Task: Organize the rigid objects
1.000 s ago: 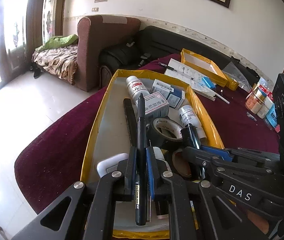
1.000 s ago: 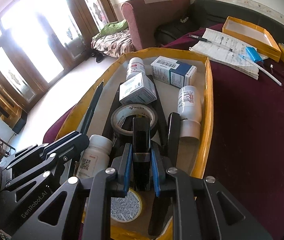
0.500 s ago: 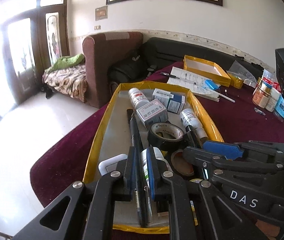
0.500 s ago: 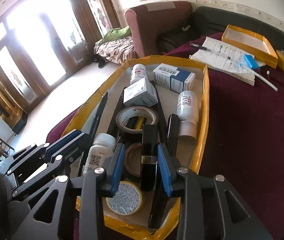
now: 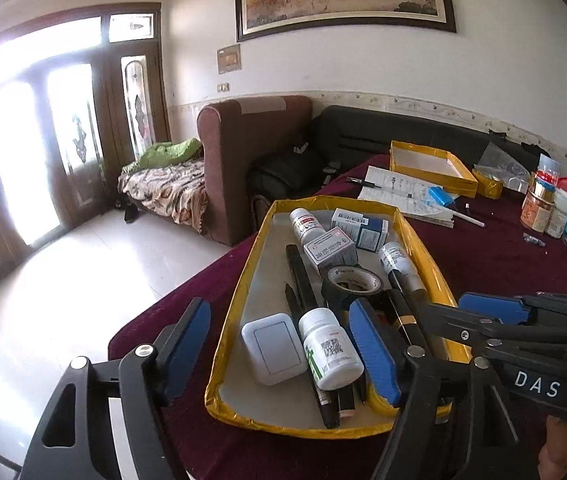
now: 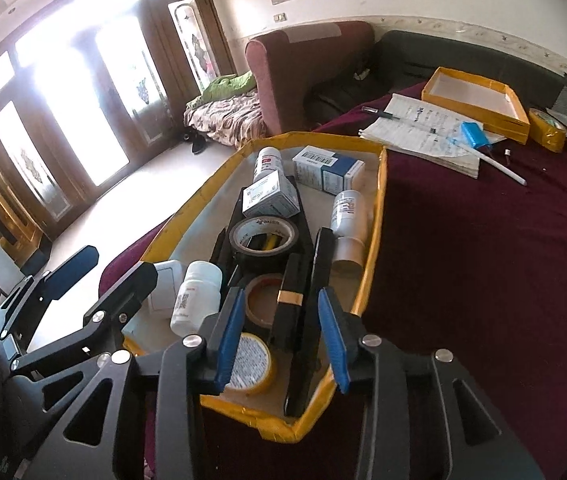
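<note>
A yellow-edged tray on the maroon tablecloth holds bottles, boxes, tape rolls and pens. My left gripper hangs over its near end, its jaws opening wide with nothing gripped. Below it lie a white bottle, a white switch and a black pen. My right gripper is over the tray's near right corner, jaws opening. A black tube with a gold band lies between the pads with a gap on each side. The right gripper's fingers also show in the left wrist view.
A second yellow tray, papers, a blue item and a white pen lie farther back on the table. Jars and bottles stand at the far right. The table's left edge drops to a tiled floor. A sofa stands behind.
The left jaws went from shut on the black pen to wide open, and the pen now lies in the tray. The right jaws opened off the black tube. Both grippers drew back and up.
</note>
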Demonstrator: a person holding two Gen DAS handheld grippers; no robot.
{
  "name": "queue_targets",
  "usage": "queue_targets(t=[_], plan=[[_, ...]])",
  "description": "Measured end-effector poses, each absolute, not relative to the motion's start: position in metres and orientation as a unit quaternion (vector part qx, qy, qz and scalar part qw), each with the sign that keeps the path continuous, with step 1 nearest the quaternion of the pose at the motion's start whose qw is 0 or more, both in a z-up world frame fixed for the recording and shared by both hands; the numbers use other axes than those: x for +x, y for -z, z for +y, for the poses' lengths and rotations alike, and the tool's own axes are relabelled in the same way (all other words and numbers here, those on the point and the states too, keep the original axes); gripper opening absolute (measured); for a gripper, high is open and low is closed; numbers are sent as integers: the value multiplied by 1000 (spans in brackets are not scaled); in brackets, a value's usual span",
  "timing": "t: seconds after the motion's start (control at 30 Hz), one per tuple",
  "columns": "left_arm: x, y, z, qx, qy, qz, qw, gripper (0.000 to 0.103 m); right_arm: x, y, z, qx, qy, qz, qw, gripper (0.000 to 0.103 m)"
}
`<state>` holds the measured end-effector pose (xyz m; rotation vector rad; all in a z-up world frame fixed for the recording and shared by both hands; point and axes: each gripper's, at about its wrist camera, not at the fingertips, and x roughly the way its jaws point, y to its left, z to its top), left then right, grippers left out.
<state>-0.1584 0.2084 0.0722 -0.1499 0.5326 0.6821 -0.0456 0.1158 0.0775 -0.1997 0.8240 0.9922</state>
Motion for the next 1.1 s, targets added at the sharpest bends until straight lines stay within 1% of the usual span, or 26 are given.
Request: queue_targets(t=[0.1, 0.27, 0.43, 0.53, 0.6, 0.63, 0.73, 0.87, 1.1], plan=[[-162, -73, 203, -64, -335, 253, 905, 81, -50, -77, 108, -94, -460, 378, 798, 40], [-169, -73, 194, -53, -344, 246, 905, 87, -54, -77, 96, -90, -458, 373, 802, 46], [-176, -68, 182, -39, -350, 246, 903, 88, -59, -75, 89, -92, -456, 369, 804, 47], [-179, -64, 178, -38, -347, 248, 904, 91, -62, -71, 85, -94, -456, 369, 804, 47], [-183, -59, 179, -45, -347, 253, 902, 94, -65, -69, 83, -99, -453, 365, 807, 50], [-185, -57, 180, -49, -348, 254, 901, 96, -66, -67, 81, -101, -452, 361, 809, 54], [-190, -50, 182, -49, -361, 258, 895, 96, -67, -63, 74, -97, -455, 360, 808, 62], [-194, -42, 190, -57, -374, 269, 886, 99, -71, -63, 69, -98, -457, 355, 810, 66], [-196, -40, 198, -58, -386, 269, 880, 100, -75, -61, 66, -101, -460, 351, 809, 66]])
